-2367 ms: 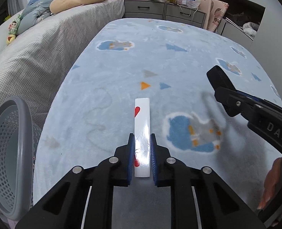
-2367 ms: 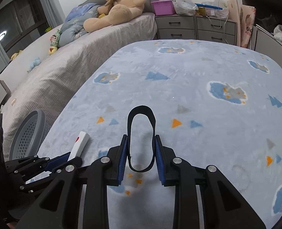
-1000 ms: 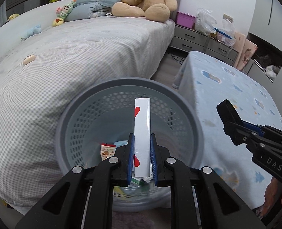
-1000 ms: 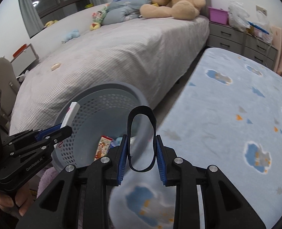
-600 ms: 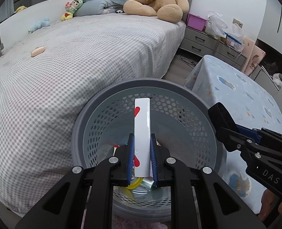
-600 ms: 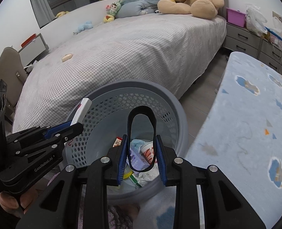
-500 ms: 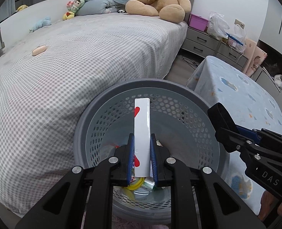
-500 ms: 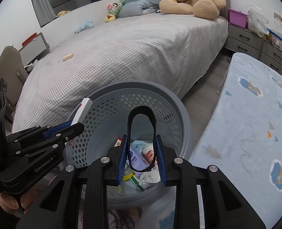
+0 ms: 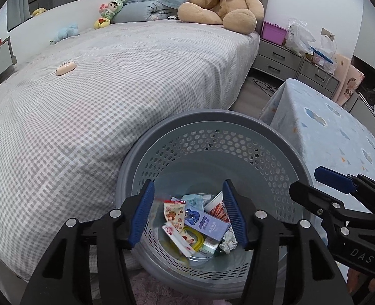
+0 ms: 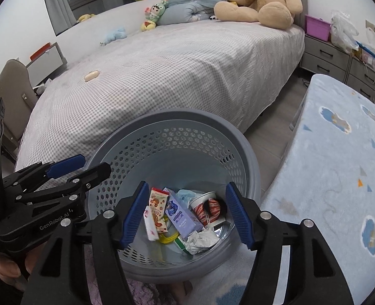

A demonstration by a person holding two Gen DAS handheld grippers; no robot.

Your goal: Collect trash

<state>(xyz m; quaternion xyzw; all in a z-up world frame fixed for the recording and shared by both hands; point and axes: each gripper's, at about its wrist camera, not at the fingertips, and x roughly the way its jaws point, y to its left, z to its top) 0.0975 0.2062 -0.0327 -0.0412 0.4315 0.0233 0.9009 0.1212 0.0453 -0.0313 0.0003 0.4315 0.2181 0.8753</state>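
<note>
Your left gripper (image 9: 188, 212) and right gripper (image 10: 186, 213) both hang over the grey perforated basket (image 9: 238, 122), which stands on the floor between the checked bed (image 9: 111, 81) and the blue patterned cloth (image 9: 334, 127). The jaws of both have just been opening; they now stand apart with nothing between the pads. The trash lies at the bottom of the basket: a purple box (image 10: 182, 218), a snack wrapper (image 10: 157, 207), a red-and-white paper cup (image 10: 206, 208) and crumpled paper (image 10: 200, 239).
</note>
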